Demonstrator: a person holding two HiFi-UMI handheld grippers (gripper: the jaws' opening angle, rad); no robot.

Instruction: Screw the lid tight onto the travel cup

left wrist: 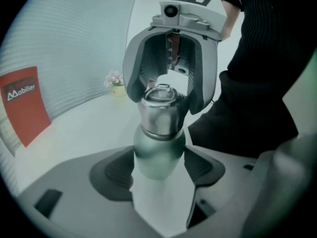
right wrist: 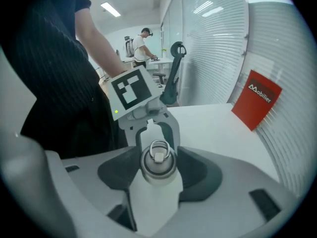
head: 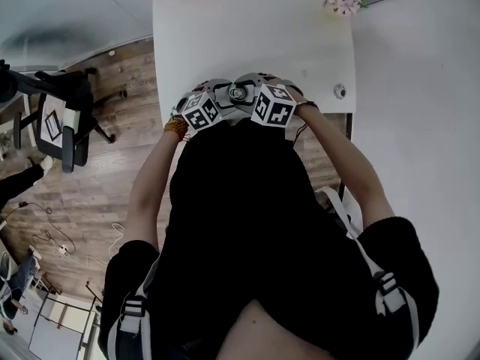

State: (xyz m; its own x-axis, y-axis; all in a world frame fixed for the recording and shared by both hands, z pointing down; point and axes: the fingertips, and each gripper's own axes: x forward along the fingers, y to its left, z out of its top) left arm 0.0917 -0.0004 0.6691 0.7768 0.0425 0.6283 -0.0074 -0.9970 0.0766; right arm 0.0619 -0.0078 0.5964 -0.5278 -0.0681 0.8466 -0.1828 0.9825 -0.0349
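Here, travel cup point(left wrist: 158, 152), lid point(right wrist: 158, 161), red "Mobilier" sign point(right wrist: 256, 106)

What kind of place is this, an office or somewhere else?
Most likely an office: a white table, a black swivel chair on a wood floor, and long walls of slatted blinds.

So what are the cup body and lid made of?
The cup body: pale green, matte, frosted look; likely coated metal or plastic, can't tell. The lid: looks like brushed steel, silvery with soft streaked reflections; a wire ring on top gleams like metal.
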